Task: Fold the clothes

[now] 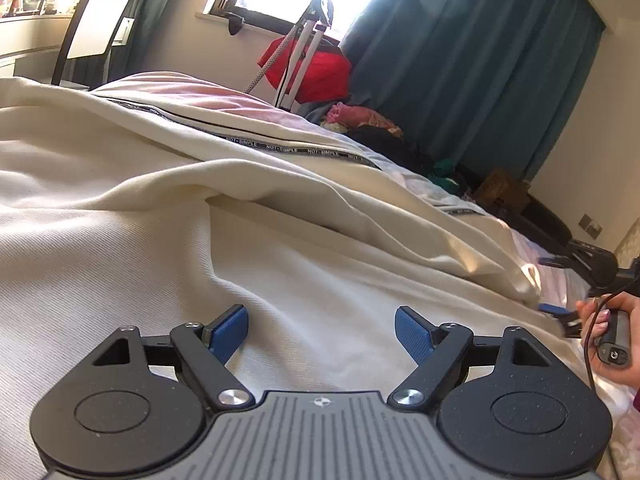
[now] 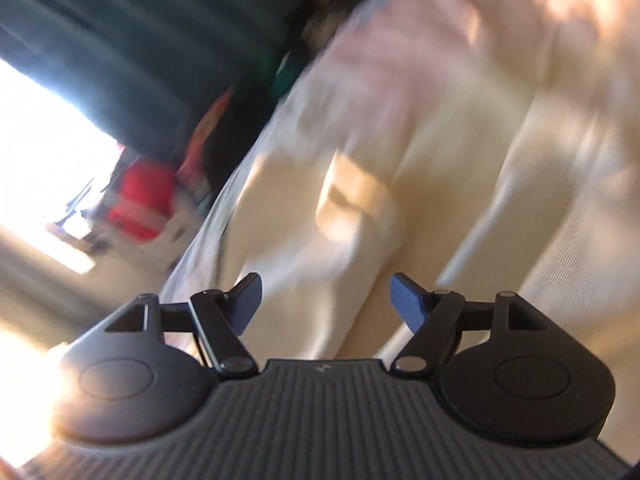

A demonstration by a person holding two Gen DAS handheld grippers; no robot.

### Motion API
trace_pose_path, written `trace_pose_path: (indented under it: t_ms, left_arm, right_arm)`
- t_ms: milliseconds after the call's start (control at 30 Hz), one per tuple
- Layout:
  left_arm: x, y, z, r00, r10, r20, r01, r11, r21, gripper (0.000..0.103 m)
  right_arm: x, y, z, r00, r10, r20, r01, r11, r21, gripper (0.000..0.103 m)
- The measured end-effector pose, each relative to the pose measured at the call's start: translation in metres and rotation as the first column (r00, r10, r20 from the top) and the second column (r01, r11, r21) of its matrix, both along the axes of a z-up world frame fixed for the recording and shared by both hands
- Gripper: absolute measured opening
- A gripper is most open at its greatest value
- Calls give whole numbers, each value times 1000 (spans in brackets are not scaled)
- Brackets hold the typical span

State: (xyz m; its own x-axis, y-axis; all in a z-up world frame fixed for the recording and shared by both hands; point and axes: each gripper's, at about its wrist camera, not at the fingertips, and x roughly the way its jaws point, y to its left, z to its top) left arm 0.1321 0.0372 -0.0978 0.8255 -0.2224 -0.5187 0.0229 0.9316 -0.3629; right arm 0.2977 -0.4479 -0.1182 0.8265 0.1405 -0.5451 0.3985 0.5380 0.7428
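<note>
A cream garment [image 1: 168, 208] with a black lettered stripe [image 1: 280, 146] lies spread and partly folded on the bed. My left gripper [image 1: 321, 326] is open and empty, low over the cream cloth near its front. My right gripper [image 2: 326, 294] is open and empty, tilted, over the same cream garment [image 2: 400, 184]; that view is blurred by motion. The right gripper also shows in the left wrist view [image 1: 560, 288] at the far right, held by a hand beside the garment's edge.
A pile of mixed clothes [image 1: 372, 124] lies at the bed's far side. A red bag [image 1: 316, 68] and a metal stand [image 1: 304, 44] are by the window. Teal curtains [image 1: 472, 60] hang behind. A chair [image 1: 96, 28] stands at far left.
</note>
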Motion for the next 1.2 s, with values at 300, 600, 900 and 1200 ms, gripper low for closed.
trace_pose_path:
  t_ms: [300, 600, 900, 1200]
  left_arm:
    - [-2, 2, -6, 1000, -11, 6, 11, 1000, 15, 82]
    - [3, 3, -11, 1000, -20, 18, 20, 1000, 1, 83]
    - [-1, 1, -11, 998, -53, 41, 52, 998, 28, 83]
    - [-3, -10, -10, 997, -56, 46, 52, 994, 97, 83]
  right_arm:
    - [47, 30, -39, 991, -102, 90, 102, 995, 4, 73]
    - [126, 8, 8, 986, -157, 53, 166, 952, -259, 12]
    - [79, -20, 56, 962, -155, 223, 254, 805, -536, 10]
    - [19, -45, 8, 971, -196, 137, 239, 807, -540, 10]
